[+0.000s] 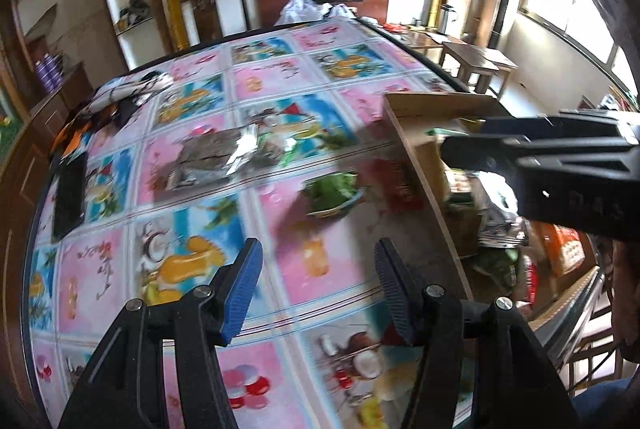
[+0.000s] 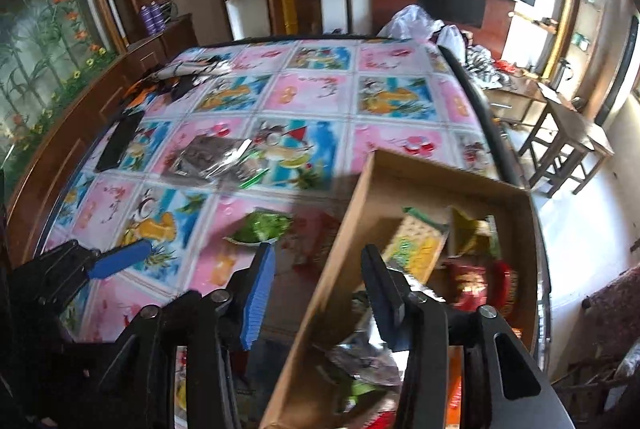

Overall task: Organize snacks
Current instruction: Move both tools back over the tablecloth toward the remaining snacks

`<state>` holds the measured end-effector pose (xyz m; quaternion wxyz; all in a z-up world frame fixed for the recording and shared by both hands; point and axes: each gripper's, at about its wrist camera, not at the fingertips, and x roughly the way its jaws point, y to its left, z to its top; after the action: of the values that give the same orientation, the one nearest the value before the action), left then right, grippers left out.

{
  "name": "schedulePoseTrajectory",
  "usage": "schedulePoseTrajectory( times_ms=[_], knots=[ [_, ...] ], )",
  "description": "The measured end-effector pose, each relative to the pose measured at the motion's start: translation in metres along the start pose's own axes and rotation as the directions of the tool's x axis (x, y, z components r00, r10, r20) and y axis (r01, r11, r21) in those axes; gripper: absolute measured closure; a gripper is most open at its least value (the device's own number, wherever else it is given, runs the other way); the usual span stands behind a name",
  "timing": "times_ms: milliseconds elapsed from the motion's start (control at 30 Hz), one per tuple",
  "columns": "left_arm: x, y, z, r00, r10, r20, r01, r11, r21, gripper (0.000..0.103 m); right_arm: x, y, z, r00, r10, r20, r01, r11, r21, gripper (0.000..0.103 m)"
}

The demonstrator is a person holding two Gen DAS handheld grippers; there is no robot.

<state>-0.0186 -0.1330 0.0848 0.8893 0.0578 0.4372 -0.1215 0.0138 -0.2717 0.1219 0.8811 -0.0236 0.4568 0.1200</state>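
Observation:
A green snack packet (image 1: pixel 332 191) (image 2: pixel 262 227) lies on the patterned tablecloth beside a red packet (image 1: pixel 400 183) (image 2: pixel 316 241). A brown and silver packet (image 1: pixel 224 157) (image 2: pixel 212 155) lies farther back. A cardboard box (image 1: pixel 424 149) (image 2: pixel 516 213) at the right holds several snack packets. My left gripper (image 1: pixel 318 281) is open and empty, above the cloth in front of the green packet. My right gripper (image 2: pixel 318 289) is open and empty, straddling the box's left wall. It shows over the box in the left wrist view (image 1: pixel 540 157).
A black flat device (image 1: pixel 70 195) (image 2: pixel 120 141) lies at the table's left edge. Crumpled cloth (image 1: pixel 120 93) (image 2: pixel 192 73) sits at the far left corner, plastic bags (image 2: pixel 412 21) at the far edge. A wooden stool (image 2: pixel 568 145) stands right of the table.

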Motion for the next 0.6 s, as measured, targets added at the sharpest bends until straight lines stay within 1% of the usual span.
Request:
schedulePoseTrajectory(
  times_ms=[100, 233, 367, 533, 600],
  knots=[
    [0.001, 0.016, -0.004, 1.0, 0.024, -0.011, -0.025, 0.999, -0.028, 0.046, 0.009, 0.009, 0.0, 0.999, 0.034, -0.024, -0.034, 0.999, -0.004, 0.051],
    [0.002, 0.038, -0.013, 0.998, 0.052, -0.036, -0.055, 0.996, -0.066, 0.046, 0.025, 0.014, 0.001, 0.993, 0.098, -0.066, -0.095, 0.995, 0.038, 0.051],
    [0.001, 0.057, -0.021, 0.996, 0.07, -0.053, -0.075, 0.993, -0.092, 0.046, 0.045, 0.018, 0.001, 0.979, 0.167, -0.113, -0.157, 0.983, 0.093, 0.051],
    [-0.006, 0.08, -0.03, 0.993, 0.098, -0.059, -0.104, 0.989, -0.102, 0.046, 0.074, 0.035, 0.011, 0.967, 0.196, -0.163, -0.181, 0.978, 0.1, 0.051],
    [-0.009, 0.089, -0.033, 0.991, 0.117, -0.059, -0.123, 0.987, -0.104, 0.046, 0.087, 0.039, 0.016, 0.965, 0.184, -0.188, -0.166, 0.98, 0.105, 0.051]
  ],
)
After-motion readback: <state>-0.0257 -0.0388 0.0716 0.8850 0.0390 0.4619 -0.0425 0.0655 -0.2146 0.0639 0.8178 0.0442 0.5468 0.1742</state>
